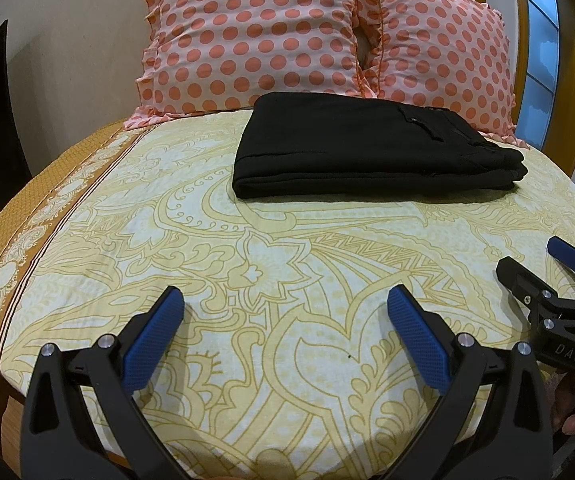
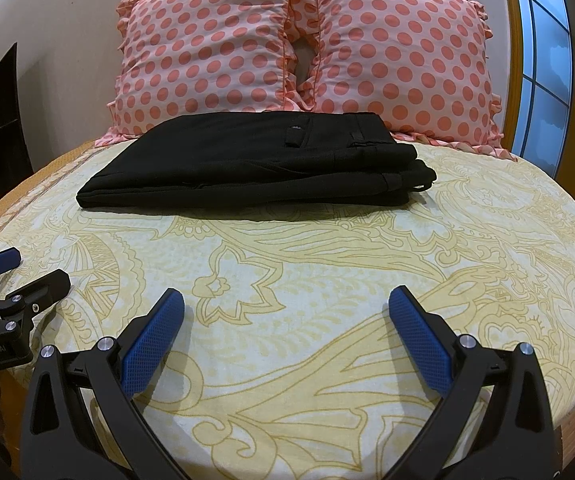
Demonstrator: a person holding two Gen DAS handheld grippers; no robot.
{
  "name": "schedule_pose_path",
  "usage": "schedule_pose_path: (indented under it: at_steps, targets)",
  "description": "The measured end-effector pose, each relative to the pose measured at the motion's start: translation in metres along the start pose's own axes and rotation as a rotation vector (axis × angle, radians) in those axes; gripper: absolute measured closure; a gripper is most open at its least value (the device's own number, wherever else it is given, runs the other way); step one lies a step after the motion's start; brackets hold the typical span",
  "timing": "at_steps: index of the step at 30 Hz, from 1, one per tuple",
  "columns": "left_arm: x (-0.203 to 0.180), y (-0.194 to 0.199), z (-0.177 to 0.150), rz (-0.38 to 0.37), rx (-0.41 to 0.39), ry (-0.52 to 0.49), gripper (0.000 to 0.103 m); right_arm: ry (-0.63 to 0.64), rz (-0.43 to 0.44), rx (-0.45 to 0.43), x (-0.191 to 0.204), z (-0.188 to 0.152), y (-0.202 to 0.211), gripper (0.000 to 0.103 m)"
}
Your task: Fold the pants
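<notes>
Blue-padded fingers [image 1: 155, 344] of the left gripper [image 1: 285, 300] stand spread wide and hold nothing, low over the yellow patterned bedsheet [image 1: 287, 264] near the bed's foot edge. Beside it the right gripper [image 2: 287, 300] is equally splayed and unloaded. Both sit well apart from the black pants [image 2: 255, 164], which lie as a compact stacked rectangle toward the head edge, just in front of two polka-dot pillows [image 2: 207, 48]. With layers squared and the waistband uppermost, folding looks finished, which would explain the tools' distance from the pants.
</notes>
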State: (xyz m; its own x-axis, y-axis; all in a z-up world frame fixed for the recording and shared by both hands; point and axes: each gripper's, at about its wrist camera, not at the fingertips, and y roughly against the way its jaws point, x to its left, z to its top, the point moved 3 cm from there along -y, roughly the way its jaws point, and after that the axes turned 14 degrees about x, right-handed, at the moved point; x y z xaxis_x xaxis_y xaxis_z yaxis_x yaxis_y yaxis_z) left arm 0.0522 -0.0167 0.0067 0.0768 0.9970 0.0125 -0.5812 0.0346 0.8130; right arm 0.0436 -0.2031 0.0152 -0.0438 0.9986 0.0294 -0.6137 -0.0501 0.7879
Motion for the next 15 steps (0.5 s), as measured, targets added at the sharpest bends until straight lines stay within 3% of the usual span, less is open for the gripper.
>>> schedule_pose_path:
  at_steps: [15]
  targets:
    - [-0.0002,-0.0013,0.0006,-0.003,0.003,-0.009,0.002,-0.001,-0.001,-0.001,0.0004,-0.0004,-0.0002,0.001]
